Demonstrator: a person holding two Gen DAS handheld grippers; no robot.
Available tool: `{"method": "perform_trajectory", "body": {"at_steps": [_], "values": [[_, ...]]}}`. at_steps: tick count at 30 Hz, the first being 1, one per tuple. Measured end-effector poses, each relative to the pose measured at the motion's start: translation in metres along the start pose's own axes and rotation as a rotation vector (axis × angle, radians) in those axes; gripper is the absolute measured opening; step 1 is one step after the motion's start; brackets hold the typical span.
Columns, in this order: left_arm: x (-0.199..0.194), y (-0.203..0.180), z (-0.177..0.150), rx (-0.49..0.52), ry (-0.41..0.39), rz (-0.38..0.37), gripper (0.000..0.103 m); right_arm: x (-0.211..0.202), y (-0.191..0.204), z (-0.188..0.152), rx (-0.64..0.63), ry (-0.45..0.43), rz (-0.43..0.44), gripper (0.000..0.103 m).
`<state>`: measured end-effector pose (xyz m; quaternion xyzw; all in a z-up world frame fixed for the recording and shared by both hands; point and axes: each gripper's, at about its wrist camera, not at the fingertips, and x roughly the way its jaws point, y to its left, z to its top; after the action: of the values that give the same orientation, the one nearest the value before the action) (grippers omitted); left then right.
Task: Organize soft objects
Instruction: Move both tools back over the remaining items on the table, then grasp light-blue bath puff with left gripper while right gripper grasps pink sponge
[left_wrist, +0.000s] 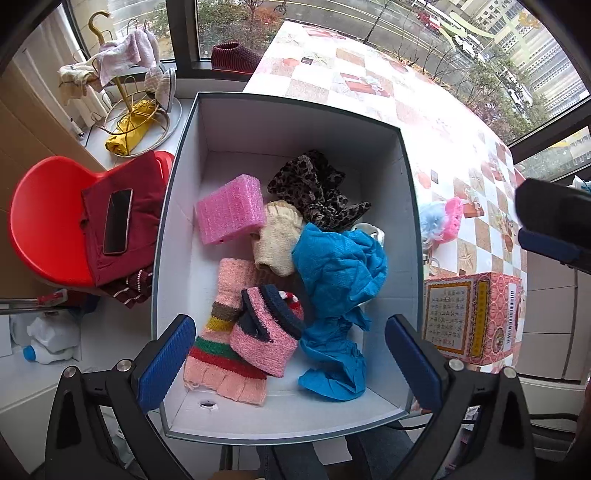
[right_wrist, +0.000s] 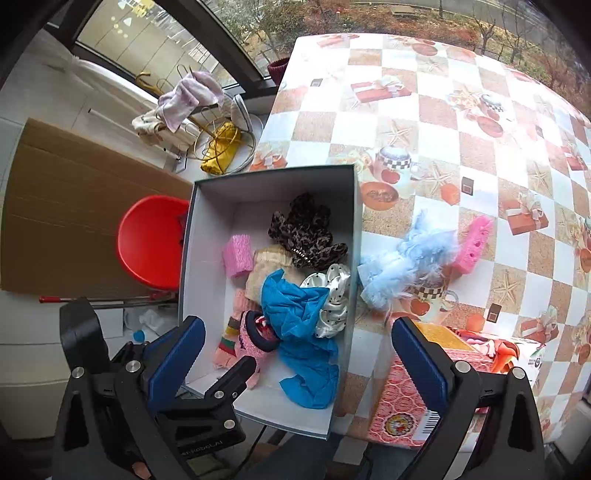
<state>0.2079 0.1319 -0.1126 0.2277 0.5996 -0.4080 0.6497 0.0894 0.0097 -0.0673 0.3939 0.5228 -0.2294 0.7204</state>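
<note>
A grey-rimmed box (left_wrist: 402, 221) holds soft things: a pink foam block (left_wrist: 229, 212), a leopard cloth (left_wrist: 317, 184), a beige sock (left_wrist: 277, 240), a blue cloth (left_wrist: 340, 288), a striped pink knit (left_wrist: 225, 343) and a pink knitted pouch (left_wrist: 264, 343). My left gripper (left_wrist: 290, 358) hangs open above the box's near end, nothing between its pads. My right gripper (right_wrist: 297, 360) is open too, over the box's near right corner (right_wrist: 332, 424). A polka-dot satin piece (right_wrist: 332, 295) lies in the box. On the table beside it lie a fluffy light-blue item (right_wrist: 406, 266) and a pink sponge (right_wrist: 472, 243).
A pink patterned carton (left_wrist: 472, 317) stands on the checked tablecloth (right_wrist: 461, 129) right of the box. Left of the box, a red chair (left_wrist: 40, 221) carries a red garment and a phone (left_wrist: 118, 221). A gold rack (left_wrist: 125, 110) with towels stands by the window.
</note>
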Motion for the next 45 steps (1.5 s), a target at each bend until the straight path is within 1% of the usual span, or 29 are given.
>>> {"method": "perform_trajectory", "body": {"at_steps": [3,6,9,12,14,18,22,24,26,30,33,35,36,37,38,39,41,45], "values": [[-0.004,-0.01,0.006,0.01,-0.005,-0.011,0.103,-0.024,-0.026,0.006,0.055,-0.038,-0.009,0.102],[-0.006,-0.022,0.013,0.032,-0.003,-0.015,0.103,-0.034,-0.066,0.013,0.138,-0.048,-0.063,0.102],[-0.008,-0.036,0.018,0.057,-0.006,0.0,0.103,-0.026,-0.108,0.018,0.224,-0.009,-0.115,0.102],[-0.005,-0.047,0.02,0.07,0.005,0.006,0.103,-0.007,-0.143,0.022,0.28,0.047,-0.117,0.102],[-0.004,-0.054,0.022,0.073,0.014,0.012,0.103,0.008,-0.159,0.024,0.291,0.084,-0.117,0.102],[-0.003,-0.068,0.027,0.079,0.025,0.033,0.103,0.04,-0.176,0.033,0.295,0.135,-0.098,0.102],[-0.002,-0.086,0.036,0.094,0.033,0.057,0.103,0.062,-0.194,0.049,0.329,0.13,-0.149,0.102],[-0.001,-0.099,0.044,0.122,0.033,0.073,0.103,0.074,-0.205,0.055,0.359,0.139,-0.158,0.102],[0.002,-0.116,0.053,0.165,0.029,0.091,0.103,0.086,-0.212,0.061,0.363,0.152,-0.16,0.102],[0.012,-0.15,0.073,0.256,0.027,0.122,0.103,0.106,-0.219,0.063,0.318,0.195,-0.179,0.102],[0.025,-0.172,0.088,0.294,0.045,0.137,0.103,0.111,-0.225,0.059,0.291,0.201,-0.163,0.1],[0.035,-0.184,0.096,0.321,0.062,0.148,0.103,0.11,-0.229,0.054,0.27,0.2,-0.161,0.072],[0.04,-0.191,0.099,0.338,0.076,0.157,0.103,0.109,-0.232,0.051,0.264,0.203,-0.151,0.047],[0.046,-0.198,0.102,0.359,0.093,0.162,0.103,0.106,-0.236,0.049,0.261,0.198,-0.154,0.031],[0.053,-0.204,0.104,0.379,0.111,0.164,0.103,0.103,-0.242,0.046,0.258,0.196,-0.151,0.025],[0.06,-0.21,0.107,0.398,0.131,0.167,0.103,0.101,-0.25,0.042,0.265,0.207,-0.133,0.024],[0.074,-0.222,0.11,0.438,0.179,0.164,0.103,0.093,-0.271,0.034,0.316,0.212,-0.1,0.024],[0.108,-0.239,0.116,0.496,0.284,0.174,0.103,0.062,-0.327,0.009,0.42,0.17,-0.102,0.024]]}}
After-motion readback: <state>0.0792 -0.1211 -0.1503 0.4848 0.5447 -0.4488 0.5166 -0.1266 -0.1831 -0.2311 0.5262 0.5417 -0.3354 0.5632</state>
